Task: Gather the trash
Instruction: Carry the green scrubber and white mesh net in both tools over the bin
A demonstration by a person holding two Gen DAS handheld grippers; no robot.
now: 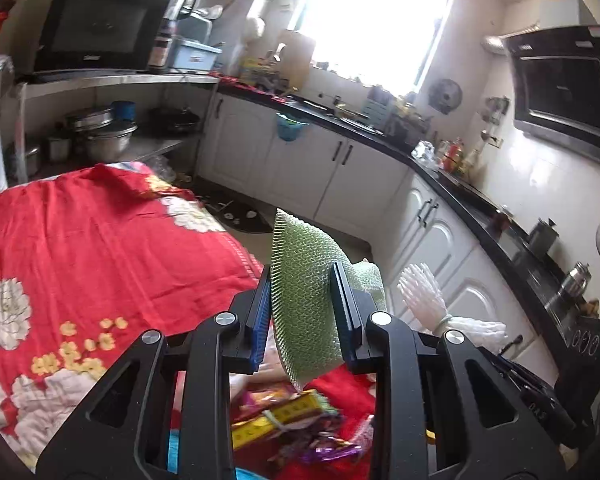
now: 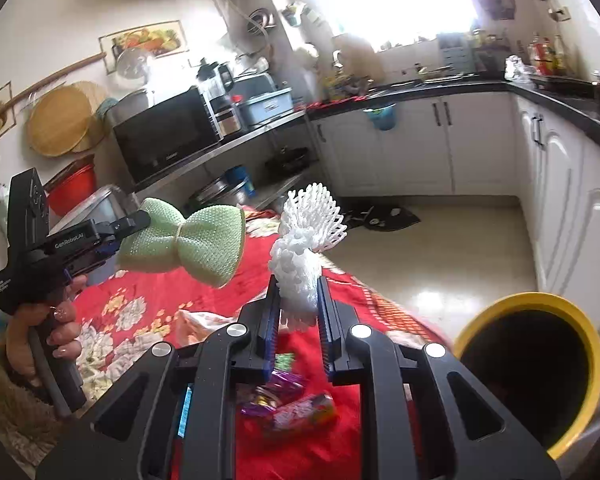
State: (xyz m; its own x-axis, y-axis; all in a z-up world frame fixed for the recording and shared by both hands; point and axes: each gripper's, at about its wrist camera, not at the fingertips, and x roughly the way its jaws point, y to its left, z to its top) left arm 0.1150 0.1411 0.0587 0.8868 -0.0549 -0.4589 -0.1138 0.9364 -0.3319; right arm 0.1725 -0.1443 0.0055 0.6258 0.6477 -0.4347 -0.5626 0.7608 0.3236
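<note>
My left gripper (image 1: 302, 292) is shut on a green foam net sleeve (image 1: 304, 300), pinched at its middle and held in the air above the red flowered tablecloth (image 1: 100, 248). In the right wrist view the same green sleeve (image 2: 188, 244) shows as a bow shape in the left gripper (image 2: 134, 226), held by a person's hand (image 2: 56, 332). My right gripper (image 2: 298, 300) is shut on a white foam net sleeve (image 2: 304, 248), also lifted off the table. That white sleeve (image 1: 432, 304) appears at the right in the left wrist view. Candy wrappers (image 2: 288, 400) lie on the cloth below.
A yellow-rimmed bin (image 2: 536, 368) with a dark inside stands at the lower right, beside the table. More wrappers and a yellow packet (image 1: 284, 420) lie under the left gripper. White cabinets (image 2: 460, 148) under a black counter ring the tiled floor (image 2: 440, 240).
</note>
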